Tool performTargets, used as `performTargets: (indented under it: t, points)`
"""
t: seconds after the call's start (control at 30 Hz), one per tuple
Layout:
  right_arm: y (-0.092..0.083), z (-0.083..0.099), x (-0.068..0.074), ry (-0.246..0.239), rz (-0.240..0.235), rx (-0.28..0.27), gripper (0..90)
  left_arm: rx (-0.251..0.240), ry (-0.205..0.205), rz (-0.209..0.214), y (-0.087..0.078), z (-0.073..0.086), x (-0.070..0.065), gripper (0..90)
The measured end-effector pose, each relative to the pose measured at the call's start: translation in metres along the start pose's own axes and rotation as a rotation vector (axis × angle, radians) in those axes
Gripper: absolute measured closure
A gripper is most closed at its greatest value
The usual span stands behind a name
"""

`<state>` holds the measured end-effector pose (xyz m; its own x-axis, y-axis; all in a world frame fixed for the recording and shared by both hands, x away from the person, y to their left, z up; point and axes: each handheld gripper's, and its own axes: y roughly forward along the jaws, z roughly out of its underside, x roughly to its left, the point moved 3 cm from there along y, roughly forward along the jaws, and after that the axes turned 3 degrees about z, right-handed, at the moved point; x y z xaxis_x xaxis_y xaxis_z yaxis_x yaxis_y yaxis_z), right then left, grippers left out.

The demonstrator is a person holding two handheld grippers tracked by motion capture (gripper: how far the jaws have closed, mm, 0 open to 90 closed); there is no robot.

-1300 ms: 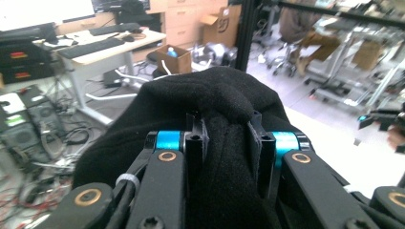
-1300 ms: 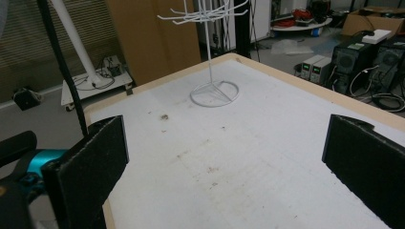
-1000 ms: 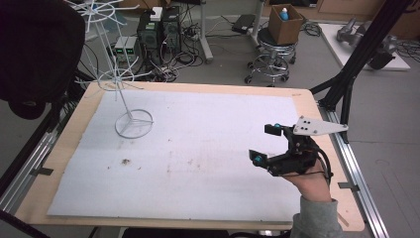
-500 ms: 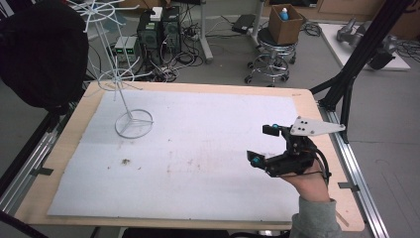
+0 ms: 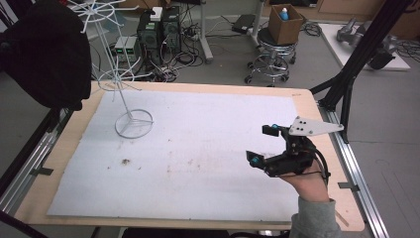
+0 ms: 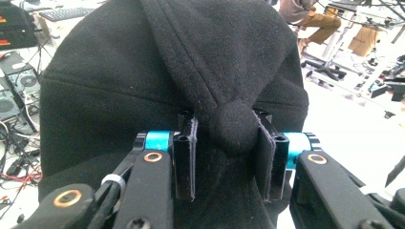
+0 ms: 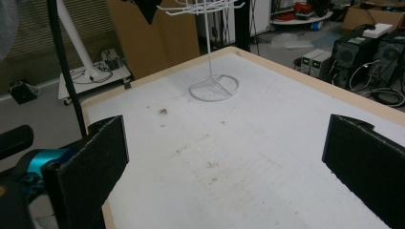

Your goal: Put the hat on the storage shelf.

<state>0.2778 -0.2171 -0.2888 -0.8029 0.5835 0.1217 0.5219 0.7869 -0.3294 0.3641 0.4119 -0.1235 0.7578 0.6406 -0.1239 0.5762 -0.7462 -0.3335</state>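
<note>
Right hand (image 5: 309,186): we are seeing it coming in from the bottom edge of the high view in a grey sleeve, wrist bent, carrying the right gripper (image 5: 262,145) low over the right part of the table, pointing left.
Right gripper jaws: we are looking along them in the right gripper view and finding them standing wide apart with nothing between them, the bare white foam sheet (image 7: 248,157) lying below.
Left gripper (image 6: 224,160): in its own view we are watching the two black pads sitting on either side of a thick rolled seam of the black fleece garment (image 6: 143,81); the jaws have just been opening a little, yet the bunched fabric is filling the gap and the pads are touching it on both sides.
Black fleece garment, place: we are seeing it hanging as a dark mass off the table's far-left corner in the high view (image 5: 47,54).
White wire rack (image 5: 124,99): it is standing upright on its ring base at the far left of the sheet, just beside the garment.
</note>
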Motion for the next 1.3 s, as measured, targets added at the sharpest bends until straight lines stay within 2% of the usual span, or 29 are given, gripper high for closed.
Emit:
performTargets:
  t: [0.2,0.4,0.53,0.6,0.67,0.77,0.93,0.97,1.0,1.03,1.07,1.3]
  points:
    - [0.001,0.000,0.001,-0.002,-0.003,0.002,0.7,0.052,0.015,-0.016,-0.003,0.002,0.000,65.1]
    - [0.001,0.000,0.001,-0.001,0.000,0.002,0.8,0.050,0.012,0.008,0.000,0.004,0.002,64.9]
    - [0.002,0.000,0.001,0.000,0.000,0.006,0.8,0.059,0.011,0.007,0.002,0.004,0.002,59.5]
    - [0.003,0.000,0.001,0.000,0.000,0.008,0.7,0.041,0.000,-0.001,-0.001,0.004,0.003,55.9]
    - [0.003,0.000,0.001,0.000,0.005,0.013,0.7,0.006,-0.011,0.010,-0.005,0.004,0.004,56.2]
    - [0.003,0.001,0.001,-0.008,0.008,0.016,0.8,-0.007,-0.019,0.031,-0.010,0.004,0.004,53.7]
    - [0.003,0.001,0.001,-0.001,0.007,0.015,0.7,-0.014,-0.006,0.093,-0.014,0.002,-0.002,35.7]
    - [0.003,0.001,0.001,-0.001,0.007,0.017,0.7,-0.012,0.006,0.095,-0.014,0.003,-0.004,29.5]
    - [0.004,0.001,0.001,-0.004,0.007,0.017,0.7,-0.006,0.013,0.091,-0.013,0.003,-0.005,19.4]
    - [0.004,0.001,0.001,-0.006,0.006,0.016,0.7,0.008,0.024,0.076,-0.012,0.003,-0.007,12.7]
    - [0.004,0.001,0.002,-0.006,0.004,0.017,0.8,0.018,0.031,0.070,-0.011,0.003,-0.007,9.4]
    - [0.006,0.000,0.003,-0.009,0.001,0.023,0.8,0.059,0.055,0.079,-0.007,0.007,-0.013,6.9]
